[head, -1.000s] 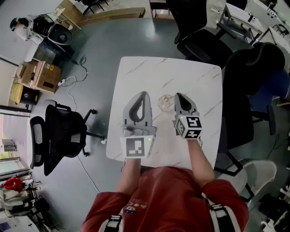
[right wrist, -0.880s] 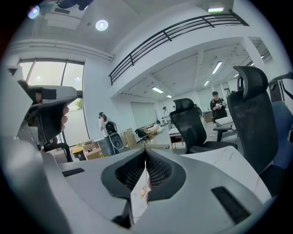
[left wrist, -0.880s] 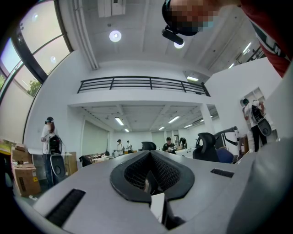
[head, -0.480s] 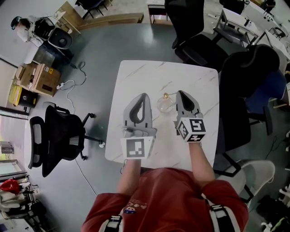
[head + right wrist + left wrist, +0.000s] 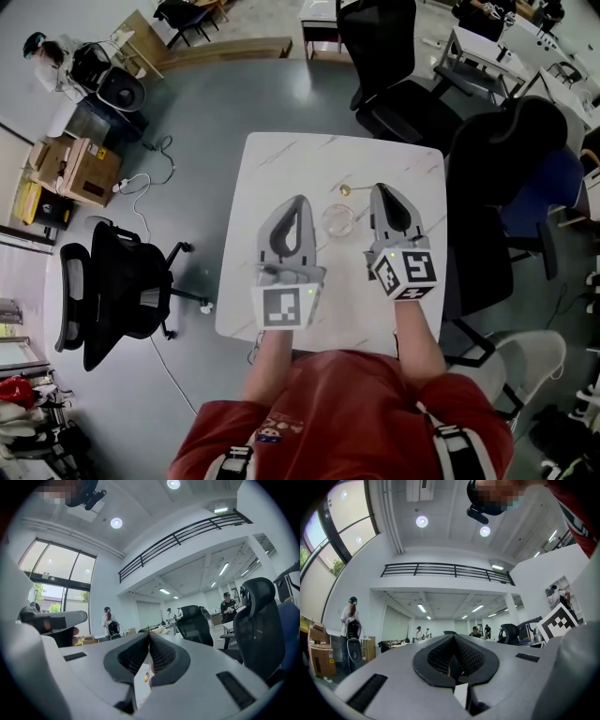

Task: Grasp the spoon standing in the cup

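Near the middle of the white marbled tabletop (image 5: 281, 164) stands one clear glass cup (image 5: 337, 220), with nothing in it. The one spoon (image 5: 347, 189), gold in colour, is out of the cup: its bowl shows just past the cup's rim on the side toward the far edge, and its thin handle runs across to the tips of the right gripper (image 5: 379, 189). In the right gripper view the jaws of that gripper (image 5: 149, 635) are pressed together and pinch the spoon's handle at their very tips; the gold bowl (image 5: 146, 677) shows below, through the gap behind the tips.

There are two grippers, one in each hand, side by side over the half of the tabletop toward the near edge, with the cup between them. The left gripper (image 5: 300, 200) is over the side toward the left edge. Its jaws (image 5: 453, 638) meet at the tips with nothing between them.

One black office chair (image 5: 122, 281) stands on the floor off the left edge, another (image 5: 384, 56) beyond the far edge, and a third (image 5: 506, 159) by the right edge.
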`<control>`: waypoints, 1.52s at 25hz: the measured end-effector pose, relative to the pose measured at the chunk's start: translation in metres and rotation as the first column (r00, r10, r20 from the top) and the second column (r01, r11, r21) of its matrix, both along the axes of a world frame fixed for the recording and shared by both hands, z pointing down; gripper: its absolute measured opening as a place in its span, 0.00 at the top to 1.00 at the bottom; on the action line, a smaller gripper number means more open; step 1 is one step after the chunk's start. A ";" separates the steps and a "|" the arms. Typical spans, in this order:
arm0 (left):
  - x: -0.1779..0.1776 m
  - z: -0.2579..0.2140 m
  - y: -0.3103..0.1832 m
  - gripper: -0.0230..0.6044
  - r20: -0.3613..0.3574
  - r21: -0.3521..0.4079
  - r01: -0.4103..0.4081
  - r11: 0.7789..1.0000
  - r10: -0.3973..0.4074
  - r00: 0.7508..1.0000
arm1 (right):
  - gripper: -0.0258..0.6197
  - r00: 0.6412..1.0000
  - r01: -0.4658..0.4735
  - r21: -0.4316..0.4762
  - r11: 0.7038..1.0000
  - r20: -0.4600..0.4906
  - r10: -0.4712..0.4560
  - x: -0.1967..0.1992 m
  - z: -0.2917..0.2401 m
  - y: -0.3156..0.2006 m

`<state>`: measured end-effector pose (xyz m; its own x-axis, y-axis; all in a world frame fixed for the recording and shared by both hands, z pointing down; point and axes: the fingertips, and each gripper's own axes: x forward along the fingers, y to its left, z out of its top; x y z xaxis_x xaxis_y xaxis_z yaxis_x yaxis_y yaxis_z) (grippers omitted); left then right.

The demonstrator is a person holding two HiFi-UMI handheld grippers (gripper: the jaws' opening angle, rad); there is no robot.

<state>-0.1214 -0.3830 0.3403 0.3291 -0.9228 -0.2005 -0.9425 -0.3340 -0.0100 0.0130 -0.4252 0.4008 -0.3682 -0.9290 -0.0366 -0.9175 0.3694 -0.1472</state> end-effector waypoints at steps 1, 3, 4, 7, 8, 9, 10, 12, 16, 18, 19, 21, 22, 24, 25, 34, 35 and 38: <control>0.000 -0.001 0.001 0.95 -0.003 0.002 -0.001 1.000 0.001 1.000 | 0.93 1.000 -0.003 0.010 1.000 -0.001 0.003 0.001 -0.004 0.001; -0.001 -0.003 0.002 0.95 -0.010 0.007 -0.003 1.000 0.003 1.000 | 0.93 1.000 -0.008 0.028 1.000 -0.005 0.008 0.002 -0.012 0.004; -0.002 -0.004 0.002 0.95 -0.011 0.012 -0.004 1.000 0.004 1.000 | 0.93 1.000 -0.010 0.039 0.999 -0.010 0.011 0.001 -0.016 0.005; -0.003 -0.006 0.003 0.95 -0.014 0.024 -0.006 1.000 0.006 1.000 | 0.93 0.999 -0.016 0.072 0.997 -0.028 0.018 0.001 -0.028 0.010; -0.003 -0.006 0.004 0.95 -0.017 0.024 -0.006 1.000 0.006 1.000 | 0.93 0.999 -0.018 0.083 0.996 -0.034 0.021 0.001 -0.031 0.012; -0.003 -0.006 0.004 0.95 -0.020 0.026 -0.006 1.000 0.007 1.000 | 0.93 0.999 -0.021 0.094 0.995 -0.040 0.024 0.001 -0.035 0.014; -0.004 -0.007 0.004 0.95 -0.023 0.028 -0.007 1.000 0.008 1.000 | 0.93 0.999 -0.023 0.104 0.994 -0.046 0.028 0.001 -0.038 0.016; -0.004 -0.007 0.005 0.95 -0.028 0.027 -0.009 1.000 0.009 1.000 | 0.93 0.998 -0.028 0.125 0.992 -0.057 0.035 0.002 -0.046 0.019; -0.004 -0.007 0.006 0.95 -0.027 0.021 -0.014 1.000 0.015 1.000 | 0.93 0.995 -0.034 0.168 0.985 -0.089 0.050 0.001 -0.060 0.026; -0.003 -0.007 0.006 0.95 -0.027 0.021 -0.018 1.000 0.018 0.999 | 0.93 0.993 -0.039 0.186 0.982 -0.105 0.060 0.001 -0.063 0.028; -0.002 -0.007 0.005 0.95 -0.026 0.023 -0.020 1.000 0.021 0.999 | 0.93 0.991 -0.042 0.193 0.980 -0.114 0.065 0.001 -0.065 0.029; -0.001 -0.007 0.006 0.95 -0.025 0.023 -0.024 0.999 0.024 0.999 | 0.93 0.989 -0.048 0.204 0.978 -0.130 0.075 0.002 -0.067 0.031; 0.000 -0.007 0.006 0.95 -0.024 0.023 -0.026 0.999 0.026 0.999 | 0.93 0.987 -0.050 0.209 0.977 -0.137 0.080 0.002 -0.067 0.033; 0.001 -0.006 0.006 0.95 -0.024 0.023 -0.027 0.999 0.028 0.999 | 0.93 0.985 -0.054 0.219 0.974 -0.150 0.089 0.002 -0.068 0.035; 0.001 -0.006 0.006 0.95 -0.023 0.022 -0.028 0.999 0.029 0.999 | 0.93 0.983 -0.057 0.224 0.973 -0.157 0.094 0.003 -0.068 0.036; 0.000 -0.005 0.006 0.95 -0.008 0.022 -0.030 0.999 0.030 1.000 | 0.93 0.973 -0.069 0.239 0.969 -0.200 0.118 0.001 -0.065 0.040; -0.001 -0.005 0.006 0.95 -0.007 0.023 -0.029 0.999 0.029 1.000 | 0.93 0.971 -0.071 0.239 0.968 -0.205 0.122 0.000 -0.064 0.040; -0.004 -0.005 0.006 0.95 -0.005 0.021 -0.025 0.999 0.025 1.000 | 0.93 0.965 -0.074 0.242 0.968 -0.227 0.131 -0.003 -0.061 0.041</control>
